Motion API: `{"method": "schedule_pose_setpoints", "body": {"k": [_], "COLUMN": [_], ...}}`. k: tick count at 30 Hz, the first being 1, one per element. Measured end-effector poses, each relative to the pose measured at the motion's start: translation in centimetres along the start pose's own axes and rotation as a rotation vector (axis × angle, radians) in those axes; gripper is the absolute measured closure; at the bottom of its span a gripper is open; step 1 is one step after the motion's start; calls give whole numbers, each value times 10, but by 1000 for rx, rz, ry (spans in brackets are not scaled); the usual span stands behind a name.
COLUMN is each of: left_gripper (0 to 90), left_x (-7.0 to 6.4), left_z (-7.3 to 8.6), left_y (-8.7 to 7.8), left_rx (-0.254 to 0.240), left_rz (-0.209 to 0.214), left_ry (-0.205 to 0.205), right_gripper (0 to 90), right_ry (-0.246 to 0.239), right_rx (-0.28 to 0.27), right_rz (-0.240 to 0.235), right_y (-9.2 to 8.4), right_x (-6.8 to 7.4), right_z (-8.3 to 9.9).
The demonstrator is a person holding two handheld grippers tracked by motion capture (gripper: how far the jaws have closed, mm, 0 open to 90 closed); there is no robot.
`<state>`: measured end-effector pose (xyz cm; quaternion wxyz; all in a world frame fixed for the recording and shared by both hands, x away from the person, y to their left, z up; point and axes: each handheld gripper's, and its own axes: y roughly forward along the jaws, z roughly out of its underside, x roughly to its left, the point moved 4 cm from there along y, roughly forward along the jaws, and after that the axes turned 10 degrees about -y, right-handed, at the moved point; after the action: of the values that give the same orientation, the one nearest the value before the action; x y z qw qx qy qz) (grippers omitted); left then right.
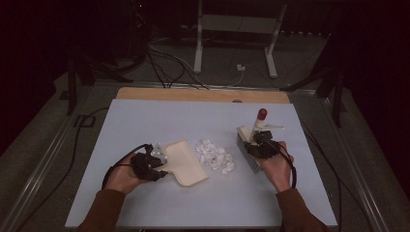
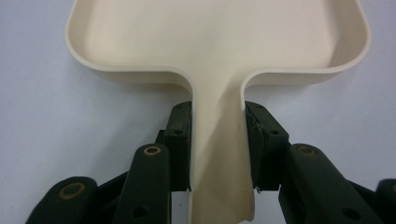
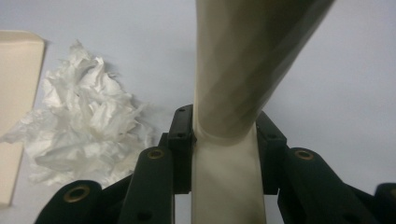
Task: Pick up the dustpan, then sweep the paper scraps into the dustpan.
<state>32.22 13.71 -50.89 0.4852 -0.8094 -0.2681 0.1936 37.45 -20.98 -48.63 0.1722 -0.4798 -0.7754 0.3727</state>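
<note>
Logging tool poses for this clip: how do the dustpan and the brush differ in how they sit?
The dustpan lies flat on the table, tray empty; the brush stands tilted, its red-tipped handle pointing up. The dustpan is left of the crumpled paper, the brush right. Both are cream and clamped by the handle: left gripper, right gripper.

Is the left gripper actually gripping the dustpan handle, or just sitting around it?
Touching. In the left gripper view, both pads of the left gripper press flat against the sides of the dustpan handle, with no gap.

Cream dustpan (image 1: 183, 162), white paper scraps (image 1: 215, 157), red-tipped brush (image 1: 255, 133) w/ cream handle
</note>
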Motion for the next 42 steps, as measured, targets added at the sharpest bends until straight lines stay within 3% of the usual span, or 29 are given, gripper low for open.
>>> {"method": "schedule_pose_setpoints", "body": {"k": [14, 33, 42], "left_gripper": [665, 664, 664], "left_x": [-2, -3, -4], "left_z": [-5, -9, -10], "left_y": [4, 8, 9], "left_rx": [8, 11, 10], "left_rz": [1, 6, 12], "left_ry": [-2, 0, -4], "right_gripper": [668, 668, 666], "right_ry": [-17, -21, -60], "right_rx": [11, 17, 22], "right_rz": [28, 20, 0], "right_y": [4, 17, 24], "right_x": [15, 51, 70], "right_z": [-7, -24, -32]}}
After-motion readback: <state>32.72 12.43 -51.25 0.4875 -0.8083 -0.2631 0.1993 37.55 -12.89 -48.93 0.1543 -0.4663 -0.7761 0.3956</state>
